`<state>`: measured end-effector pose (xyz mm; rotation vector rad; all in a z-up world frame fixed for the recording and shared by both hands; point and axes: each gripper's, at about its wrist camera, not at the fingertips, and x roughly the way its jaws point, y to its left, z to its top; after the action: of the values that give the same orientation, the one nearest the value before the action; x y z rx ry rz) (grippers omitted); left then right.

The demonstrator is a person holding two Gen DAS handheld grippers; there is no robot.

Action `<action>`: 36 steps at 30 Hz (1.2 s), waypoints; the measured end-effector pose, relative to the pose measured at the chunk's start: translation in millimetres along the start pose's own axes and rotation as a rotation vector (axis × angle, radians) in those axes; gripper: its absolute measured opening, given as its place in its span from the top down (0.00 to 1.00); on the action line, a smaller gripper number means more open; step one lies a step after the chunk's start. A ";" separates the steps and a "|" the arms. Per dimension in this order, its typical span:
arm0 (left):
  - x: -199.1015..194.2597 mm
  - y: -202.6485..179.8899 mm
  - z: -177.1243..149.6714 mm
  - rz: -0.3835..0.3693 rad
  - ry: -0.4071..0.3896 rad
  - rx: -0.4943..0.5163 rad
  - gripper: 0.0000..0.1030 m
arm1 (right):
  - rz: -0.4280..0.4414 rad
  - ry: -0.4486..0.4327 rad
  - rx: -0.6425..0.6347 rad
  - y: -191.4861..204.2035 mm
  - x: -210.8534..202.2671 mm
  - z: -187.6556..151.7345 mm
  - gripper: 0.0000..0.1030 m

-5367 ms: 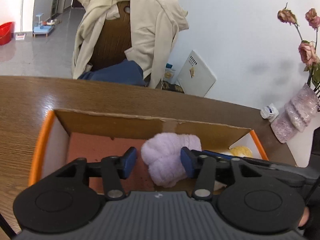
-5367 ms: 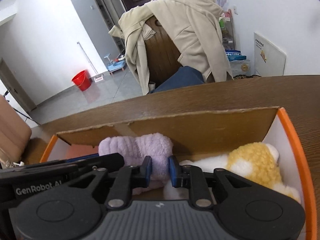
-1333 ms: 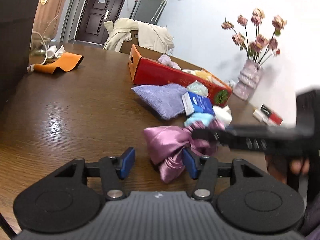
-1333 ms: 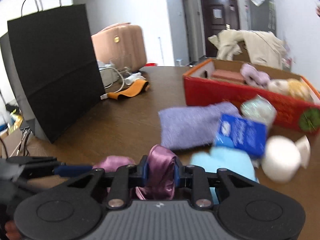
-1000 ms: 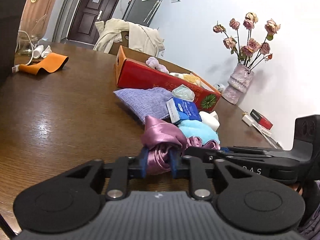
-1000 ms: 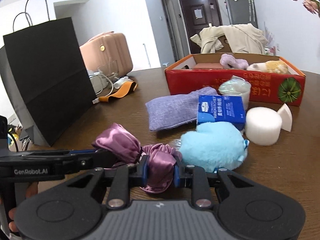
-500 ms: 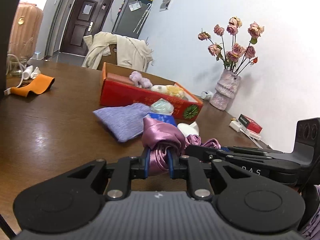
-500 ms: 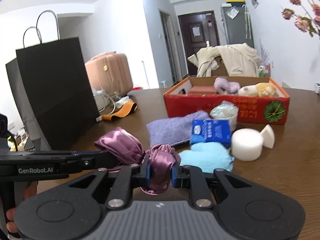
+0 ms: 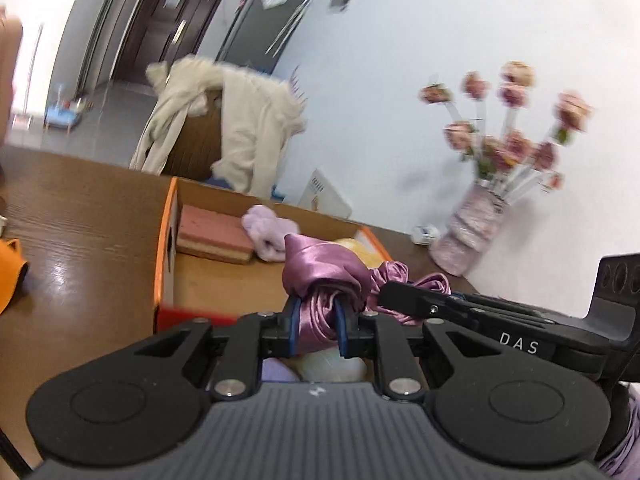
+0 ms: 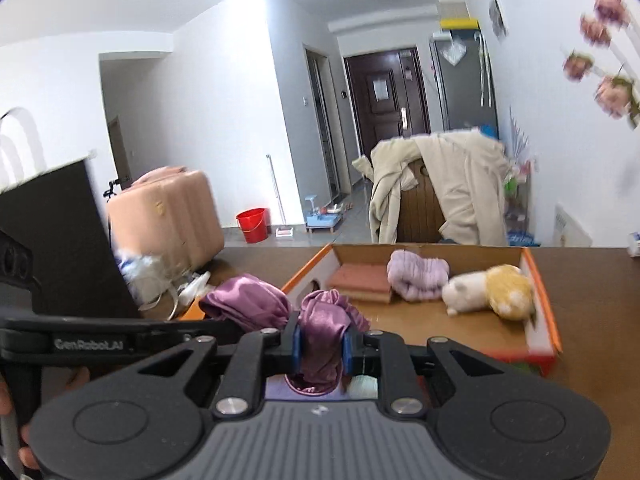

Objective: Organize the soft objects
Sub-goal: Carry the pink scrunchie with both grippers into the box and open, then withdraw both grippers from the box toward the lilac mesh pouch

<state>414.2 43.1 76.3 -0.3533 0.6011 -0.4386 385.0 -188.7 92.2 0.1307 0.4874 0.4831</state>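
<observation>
From the left wrist view, the left gripper (image 9: 318, 330) pinches one end of the purple satin cloth (image 9: 322, 276), which hangs in the air just short of the near wall of the orange-edged box (image 9: 164, 240). The right gripper (image 9: 390, 300) reaches in from the right and nips the cloth's other end. Inside the box a pink sponge block (image 9: 214, 232) lies by the far left corner, and a lilac fluffy piece (image 9: 268, 228) lies touching its right side. A pale item shows below the jaws, short of the box, too hidden to name.

From the right wrist view, the right gripper (image 10: 322, 346) is clamped on a bunch of the satin cloth (image 10: 324, 320), again just short of the box (image 10: 550, 320). A white and yellow plush toy (image 10: 488, 290) lies by the box's right wall.

My reading: three soft things are stowed, the cloth is on its way in, and at least the hidden item near the box is left.
</observation>
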 end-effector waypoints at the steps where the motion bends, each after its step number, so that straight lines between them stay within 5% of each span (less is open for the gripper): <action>1: 14.1 7.2 9.5 0.018 0.017 -0.006 0.83 | 0.001 0.021 0.019 -9.4 19.0 9.5 0.83; 9: 124.9 59.7 52.8 0.204 0.187 0.000 0.79 | -0.025 0.241 0.161 -66.6 172.1 44.1 0.83; 12: 131.3 65.0 55.7 0.225 0.153 0.037 0.61 | -0.060 0.313 0.207 -73.5 212.6 42.3 0.82; 17: 120.2 70.5 60.2 0.209 0.112 0.035 0.54 | -0.118 0.347 0.170 -63.0 236.0 33.8 0.77; 24: 100.8 59.6 68.4 0.232 0.089 0.040 0.49 | -0.091 0.319 0.205 -64.0 220.8 43.1 0.37; 36: -5.6 0.7 59.8 0.242 0.002 0.123 0.34 | -0.178 0.156 0.148 -65.4 65.6 81.7 0.31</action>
<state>446.7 57.8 124.7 -0.1599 0.6072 -0.2420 502.0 -215.6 121.2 0.1912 0.6816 0.2836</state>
